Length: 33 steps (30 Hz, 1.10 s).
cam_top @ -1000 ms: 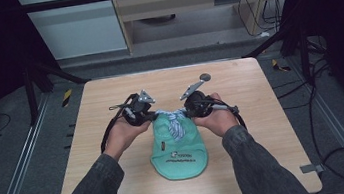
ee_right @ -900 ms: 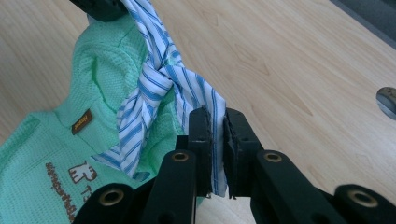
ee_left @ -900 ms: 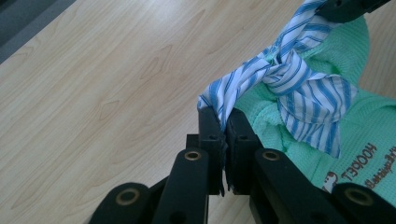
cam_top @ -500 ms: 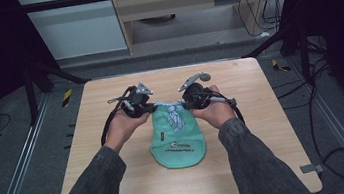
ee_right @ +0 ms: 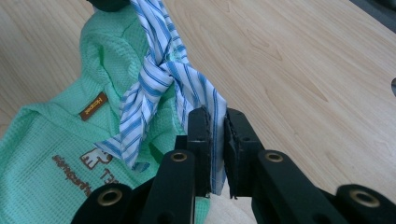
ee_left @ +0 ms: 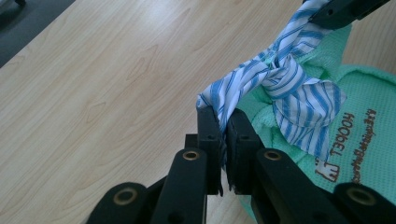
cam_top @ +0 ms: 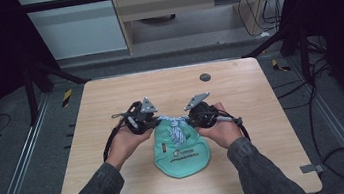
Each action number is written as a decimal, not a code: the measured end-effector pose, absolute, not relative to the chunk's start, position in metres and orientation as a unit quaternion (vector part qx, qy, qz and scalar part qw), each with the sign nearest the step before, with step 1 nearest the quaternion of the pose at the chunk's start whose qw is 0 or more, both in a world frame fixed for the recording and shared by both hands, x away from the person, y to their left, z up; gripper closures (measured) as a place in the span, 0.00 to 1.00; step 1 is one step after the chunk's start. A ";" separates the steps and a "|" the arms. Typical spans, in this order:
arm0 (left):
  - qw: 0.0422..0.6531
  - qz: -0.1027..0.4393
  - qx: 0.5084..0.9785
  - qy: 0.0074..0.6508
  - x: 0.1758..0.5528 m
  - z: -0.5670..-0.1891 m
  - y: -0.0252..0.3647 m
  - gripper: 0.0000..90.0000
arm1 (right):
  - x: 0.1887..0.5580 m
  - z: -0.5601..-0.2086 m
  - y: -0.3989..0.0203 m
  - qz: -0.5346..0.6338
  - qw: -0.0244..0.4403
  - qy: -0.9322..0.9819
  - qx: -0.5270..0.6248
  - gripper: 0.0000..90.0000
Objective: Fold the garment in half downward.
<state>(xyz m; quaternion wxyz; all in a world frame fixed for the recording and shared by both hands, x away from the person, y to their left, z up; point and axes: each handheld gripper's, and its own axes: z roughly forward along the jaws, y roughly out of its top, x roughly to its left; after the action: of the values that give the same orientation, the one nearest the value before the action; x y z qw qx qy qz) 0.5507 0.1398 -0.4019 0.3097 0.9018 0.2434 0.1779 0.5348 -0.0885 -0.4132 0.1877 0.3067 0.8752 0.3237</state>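
A person stands at the wooden table (cam_top: 114,135) with a gripper in each hand, both forearms in dark sleeves reaching in from the near edge. Between the hands lies a mint-green cloth bag (cam_top: 183,152), flat on the tabletop a little nearer the person than the middle, its rounded bottom toward them and its gathered mouth pointing away. Printed lettering and a small brown label show on the green fabric.

A blue-and-white striped tie (cam_top: 173,127) closes the mouth of the bag. It is wound into a knot at the neck, with one loose tail lying back over the green cloth.

The left gripper (cam_top: 149,121) sits just left of the bag's mouth. Its two black jaws are pressed together on one end of the striped tie (ee_left: 243,91), the fabric pinched flat between the pads and running up taut to the knot.

The right gripper (cam_top: 192,117) sits just right of the mouth, facing the other one. Its jaws are likewise clamped on the other end of the tie (ee_right: 187,88), a strip of striped cloth hanging down between the pads.

The two grippers are close together, level with each other, with the knot stretched between them above the bag's neck. A small dark round spot (cam_top: 204,77) marks the tabletop farther back, well apart from the bag.
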 end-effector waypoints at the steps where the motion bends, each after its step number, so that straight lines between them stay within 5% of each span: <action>1: 0.312 0.178 0.901 0.243 0.551 -0.402 0.140 0.95 | 0.534 -0.414 -0.089 0.324 0.189 0.875 0.305 0.91; 20: 0.327 0.177 0.895 0.248 0.577 -0.378 0.127 0.96 | 0.539 -0.390 -0.099 0.333 0.213 0.862 0.318 0.91; 33: 0.321 0.174 0.906 0.214 0.535 -0.404 0.131 0.95 | 0.504 -0.417 -0.101 0.327 0.213 0.870 0.300 0.90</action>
<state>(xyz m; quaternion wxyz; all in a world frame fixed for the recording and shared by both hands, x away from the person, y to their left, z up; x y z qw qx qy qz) 0.5346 0.1305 -0.4040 0.3210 0.9059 0.2145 0.1743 0.5035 -0.1015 -0.4165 0.2134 0.3003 0.8703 0.3270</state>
